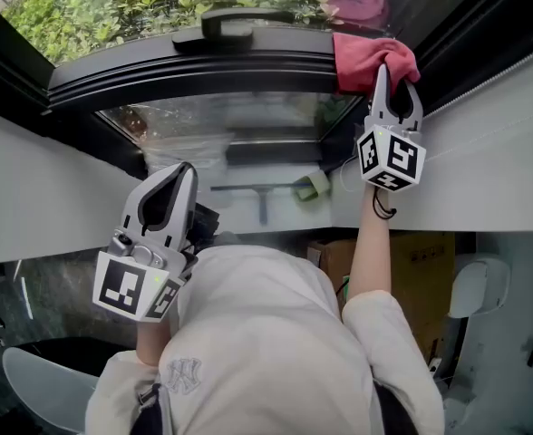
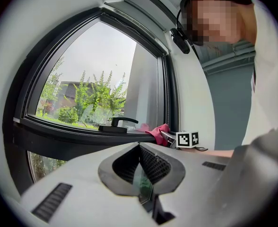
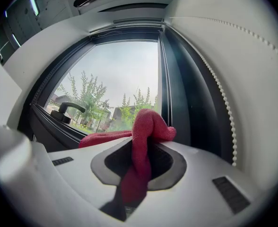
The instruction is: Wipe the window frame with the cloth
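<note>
Our right claw (image 1: 386, 71) is at the upper right of the head view, jaws shut on the cloth (image 1: 362, 57). The cloth is pressed onto the dark frame (image 1: 185, 71) at the right end of its curved rail. In the right gripper view the cloth (image 3: 146, 126) rises from between the jaws as a red fold that humps over the tips. A flatter flap of it lies out to the left along the rail. It is a soft, nubbly red-pink fabric, bunched rather than spread.

To the right there is little room. The frame's dark upright stands just beside the cloth, and past it is the white wall with a bead cord (image 3: 224, 103) hanging near. To the left the rail runs open as far as the black handle (image 1: 230, 24), which sits near the cloth's left edge. Beyond the handle the rail curves on toward the upper left of the frame. Green shrubs show through the glass above the rail.

Our left claw (image 1: 183, 169) is at the lower left of the head view, well apart from the frame and below it. Its jaws are closed tip to tip with nothing between them. From the left gripper view we see the cloth (image 2: 159, 130) small at mid-frame, just right of the handle (image 2: 117, 123).
</note>
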`<state>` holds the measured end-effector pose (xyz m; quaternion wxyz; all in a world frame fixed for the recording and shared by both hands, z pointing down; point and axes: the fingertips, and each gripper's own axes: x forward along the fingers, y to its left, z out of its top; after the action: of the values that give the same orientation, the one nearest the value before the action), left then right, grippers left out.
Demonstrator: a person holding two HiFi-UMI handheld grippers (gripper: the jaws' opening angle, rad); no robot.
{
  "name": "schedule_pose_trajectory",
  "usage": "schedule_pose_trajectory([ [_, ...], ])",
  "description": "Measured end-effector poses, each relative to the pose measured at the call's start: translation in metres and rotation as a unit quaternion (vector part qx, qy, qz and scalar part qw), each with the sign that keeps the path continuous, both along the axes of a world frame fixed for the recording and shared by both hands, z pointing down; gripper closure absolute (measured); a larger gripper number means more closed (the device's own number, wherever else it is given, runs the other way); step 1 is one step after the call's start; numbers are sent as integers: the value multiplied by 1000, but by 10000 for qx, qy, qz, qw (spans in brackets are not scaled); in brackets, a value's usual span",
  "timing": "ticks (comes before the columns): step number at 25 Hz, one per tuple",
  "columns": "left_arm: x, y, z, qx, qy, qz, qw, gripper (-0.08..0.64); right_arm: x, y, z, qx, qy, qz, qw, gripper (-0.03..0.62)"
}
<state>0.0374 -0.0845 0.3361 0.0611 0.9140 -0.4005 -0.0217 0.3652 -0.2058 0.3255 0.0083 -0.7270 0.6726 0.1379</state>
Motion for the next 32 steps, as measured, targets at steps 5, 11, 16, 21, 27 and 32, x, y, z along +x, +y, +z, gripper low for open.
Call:
schedule_pose_trajectory([
  [5, 4, 3, 0, 13, -16, 68, 10000, 552, -5, 1, 0, -57, 38, 17, 10000, 511],
  [11, 12, 6, 0, 30, -4, 165, 9999, 551, -22, 0, 1, -83, 111, -133, 9998, 511],
  [16, 15, 7, 1, 21, -9, 160, 9999, 551, -29, -1, 2, -96, 123, -160, 9998, 511],
  [21, 16, 8, 3, -25, -5, 127, 9999, 552, -36, -2, 2, -96, 136, -198, 9997, 511],
  [27, 14, 7, 3, -27, -12, 29, 10000, 552, -38, -2, 1, -6, 107, -226, 9997, 511],
  [32, 9, 7, 6, -79, -33, -50, 10000, 552, -40, -1, 2, -40, 103, -151, 9998, 511],
])
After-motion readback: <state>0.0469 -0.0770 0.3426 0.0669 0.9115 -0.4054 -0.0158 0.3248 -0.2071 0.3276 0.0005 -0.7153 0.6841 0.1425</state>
